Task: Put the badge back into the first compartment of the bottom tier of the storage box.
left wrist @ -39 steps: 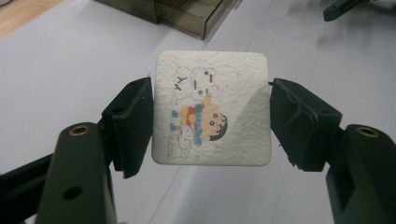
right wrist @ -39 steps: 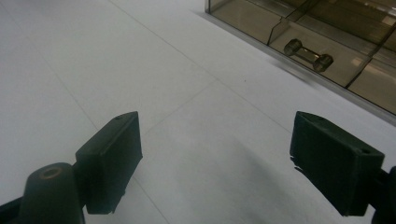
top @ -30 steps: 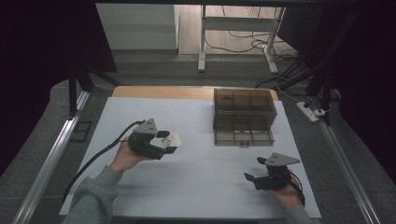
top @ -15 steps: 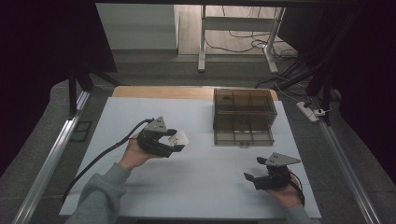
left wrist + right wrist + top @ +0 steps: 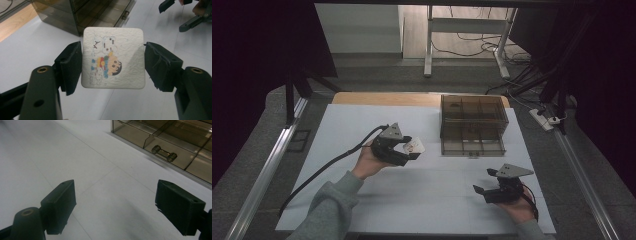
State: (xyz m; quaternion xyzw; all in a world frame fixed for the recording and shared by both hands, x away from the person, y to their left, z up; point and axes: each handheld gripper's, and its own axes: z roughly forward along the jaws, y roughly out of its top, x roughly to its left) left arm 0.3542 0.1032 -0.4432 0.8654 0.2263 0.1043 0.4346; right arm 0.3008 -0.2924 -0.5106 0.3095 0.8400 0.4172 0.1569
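Your left gripper, clamped on the card, has slid rightward toward the drawer box, now upper right of it; right gripper waits, jaws apart.

The high view is dim, its sides falling to near black, while the white surface catches soft light from above. In the left gripper view the coaster is sharp and the smoked drawer box behind blurs; shadows are soft, glare faint.
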